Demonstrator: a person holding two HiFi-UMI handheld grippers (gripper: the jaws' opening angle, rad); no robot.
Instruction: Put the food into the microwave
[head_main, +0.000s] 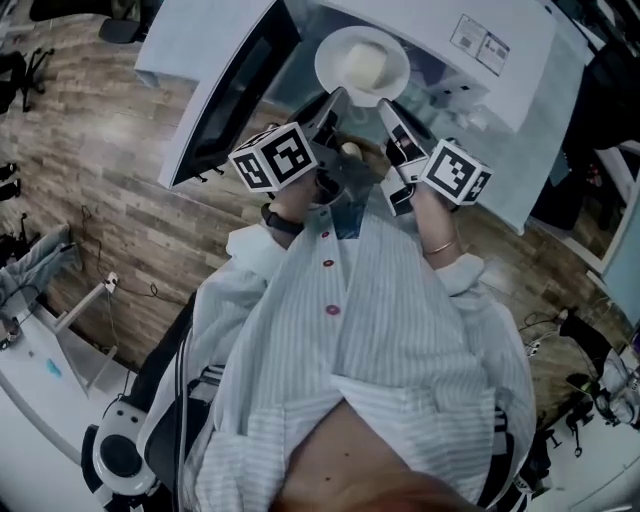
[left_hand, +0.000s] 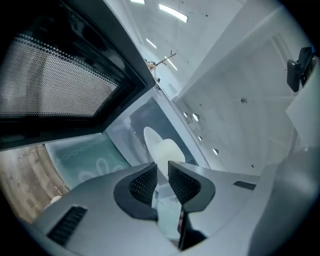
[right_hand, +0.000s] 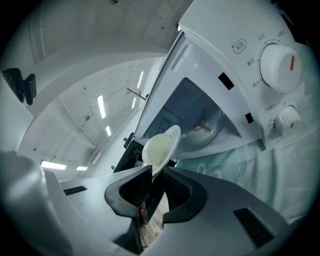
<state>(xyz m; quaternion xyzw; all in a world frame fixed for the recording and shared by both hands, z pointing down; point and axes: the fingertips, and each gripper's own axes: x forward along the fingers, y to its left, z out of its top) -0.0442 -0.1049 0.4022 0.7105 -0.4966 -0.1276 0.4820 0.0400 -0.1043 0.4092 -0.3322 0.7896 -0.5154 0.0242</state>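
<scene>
A white plate (head_main: 337, 62) carrying a pale lump of food (head_main: 366, 64) hangs in front of the open white microwave (head_main: 500, 45). My left gripper (head_main: 335, 100) is shut on the plate's near left rim and my right gripper (head_main: 390, 112) on its near right rim. In the left gripper view the plate (left_hand: 161, 150) stands edge-on beyond the jaws (left_hand: 162, 182), with the open dark door (left_hand: 60, 90) up at the left. The right gripper view shows the plate (right_hand: 161, 148) pinched between the jaws (right_hand: 156, 182), the microwave cavity (right_hand: 200, 120) just behind it and the control knobs (right_hand: 280, 65) at the right.
The microwave stands on a table under a pale green patterned cloth (head_main: 545, 130). Its door (head_main: 225, 95) swings out to the left of the plate. Wooden floor (head_main: 100, 150) lies around, with white equipment (head_main: 40, 350) at the lower left.
</scene>
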